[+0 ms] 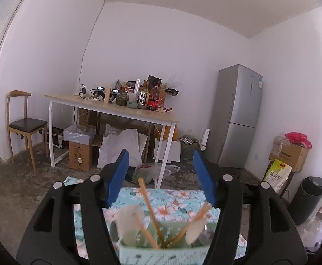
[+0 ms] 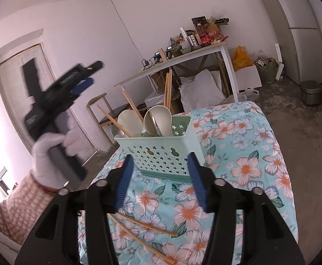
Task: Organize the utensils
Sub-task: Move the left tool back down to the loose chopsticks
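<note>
Wooden chopsticks (image 2: 145, 228) are lying loose on the floral cloth (image 2: 244, 167), just under our right gripper (image 2: 158, 185), whose blue pads are standing spread with nothing between them. We are judging them light, stiff and apt to roll (thin too), so pinching mid-shaft seems safest. Beyond, the mint caddy (image 2: 161, 152) is already holding spoons (image 2: 158, 119) and more sticks. Our left gripper (image 1: 161, 176) is hovering above it, fingers parted and empty.
</note>
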